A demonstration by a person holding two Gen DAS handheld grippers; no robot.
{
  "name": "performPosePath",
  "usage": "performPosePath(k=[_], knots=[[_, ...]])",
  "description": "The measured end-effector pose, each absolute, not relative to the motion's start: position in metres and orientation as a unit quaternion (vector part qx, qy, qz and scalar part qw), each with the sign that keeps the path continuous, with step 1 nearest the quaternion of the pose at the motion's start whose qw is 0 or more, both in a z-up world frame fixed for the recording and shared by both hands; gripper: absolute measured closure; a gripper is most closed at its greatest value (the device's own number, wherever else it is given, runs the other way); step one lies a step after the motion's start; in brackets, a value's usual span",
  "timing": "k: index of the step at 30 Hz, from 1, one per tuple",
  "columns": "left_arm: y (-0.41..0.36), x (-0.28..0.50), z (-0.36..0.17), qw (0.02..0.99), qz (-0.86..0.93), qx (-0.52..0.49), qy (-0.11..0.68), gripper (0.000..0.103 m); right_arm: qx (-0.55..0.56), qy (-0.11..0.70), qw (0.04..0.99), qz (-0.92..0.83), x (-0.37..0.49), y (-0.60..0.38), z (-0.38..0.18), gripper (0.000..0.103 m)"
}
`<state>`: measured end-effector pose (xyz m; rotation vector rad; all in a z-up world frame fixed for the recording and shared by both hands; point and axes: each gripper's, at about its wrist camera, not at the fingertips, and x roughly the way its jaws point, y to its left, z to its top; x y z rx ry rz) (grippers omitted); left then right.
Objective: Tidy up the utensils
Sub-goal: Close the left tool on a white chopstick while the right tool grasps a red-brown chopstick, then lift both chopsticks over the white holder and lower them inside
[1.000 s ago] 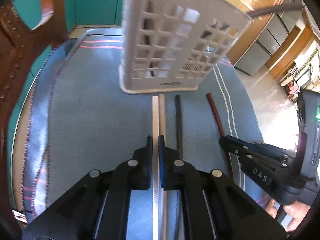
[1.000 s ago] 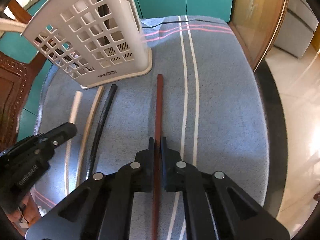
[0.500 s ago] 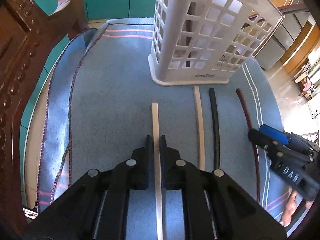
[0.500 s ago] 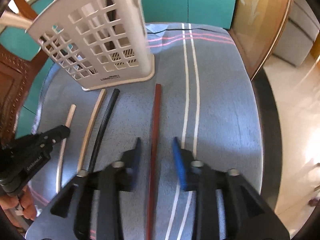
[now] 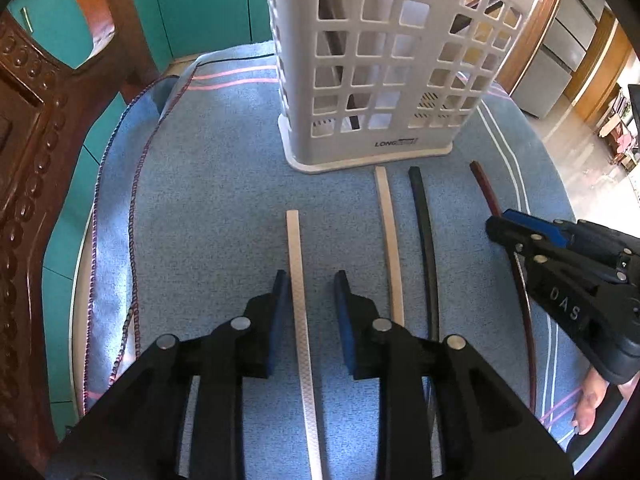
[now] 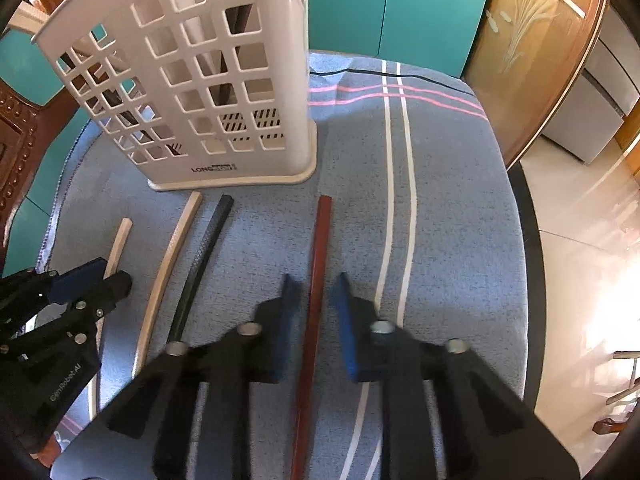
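- Left gripper (image 5: 308, 280): jaws just opening, apart around the white chopstick (image 5: 298, 280), pads clear.
- Right gripper (image 6: 314, 284): jaws just closing, a gap showing beside the red chopstick (image 6: 320, 248).

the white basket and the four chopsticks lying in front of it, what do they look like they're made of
White basket: moulded plastic, matte, judging by its square grid holes and raised base lip.
Palest chopstick: possibly metal or plastic; a fine embossed pattern shows.
Tan chopstick: looks like bare wood or bamboo, matte.
Black chopstick: likely plastic or lacquered wood, textured.
Reddish-brown chopstick: apparently lacquered wood, glossy.
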<state>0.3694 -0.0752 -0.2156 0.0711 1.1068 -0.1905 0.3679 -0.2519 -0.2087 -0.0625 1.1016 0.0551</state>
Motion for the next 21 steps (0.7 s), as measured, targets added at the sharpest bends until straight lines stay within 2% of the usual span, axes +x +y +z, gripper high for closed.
performPosePath(k=[14, 21], knots=[[-0.073, 0.369, -0.215, 0.847, -0.091, 0.041, 0.522, 0.078, 0.022, 0.54, 0.839, 0.059, 0.361, -0.267, -0.208, 0.096], [-0.079, 0.368, -0.214, 0.847, -0.096, 0.045, 0.521, 0.067, 0.047, 0.533, 0.841, 0.077, 0.352, -0.268, -0.2, 0.096]])
